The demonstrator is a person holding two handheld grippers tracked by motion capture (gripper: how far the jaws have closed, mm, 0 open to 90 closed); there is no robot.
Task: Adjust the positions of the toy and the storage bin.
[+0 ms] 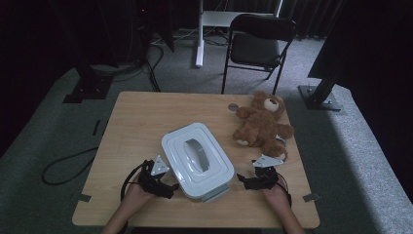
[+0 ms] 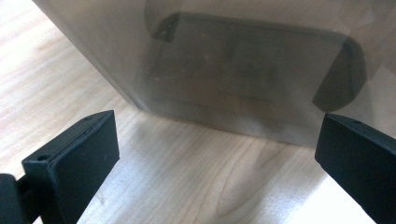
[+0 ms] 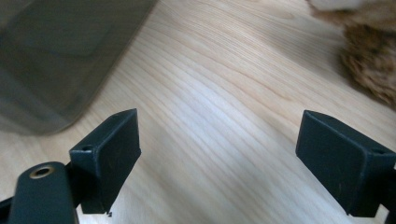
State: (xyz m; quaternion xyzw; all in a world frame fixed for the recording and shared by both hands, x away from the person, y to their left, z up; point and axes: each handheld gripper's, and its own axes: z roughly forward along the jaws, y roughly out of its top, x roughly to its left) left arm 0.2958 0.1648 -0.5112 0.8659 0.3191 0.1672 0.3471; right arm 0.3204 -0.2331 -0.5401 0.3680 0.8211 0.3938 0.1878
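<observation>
A white lidded plastic box (image 1: 197,158) with a grey handle on its lid sits mid-table, turned at an angle. My left gripper (image 1: 168,187) is at the box's near left side, open, with the translucent box wall (image 2: 233,70) close ahead of its jaws. Off the box's near right corner, my right gripper (image 1: 243,181) is open over bare wood, with a corner of the box (image 3: 60,60) at upper left. A brown teddy bear (image 1: 261,124) lies at the right of the table, and its fur (image 3: 369,60) shows at upper right in the right gripper view.
The wooden table (image 1: 141,122) has free surface at the left and back. A small grey disc (image 1: 233,107) lies near the bear's arm. A black folding chair (image 1: 258,46) stands behind the table, with cables on the floor at the left.
</observation>
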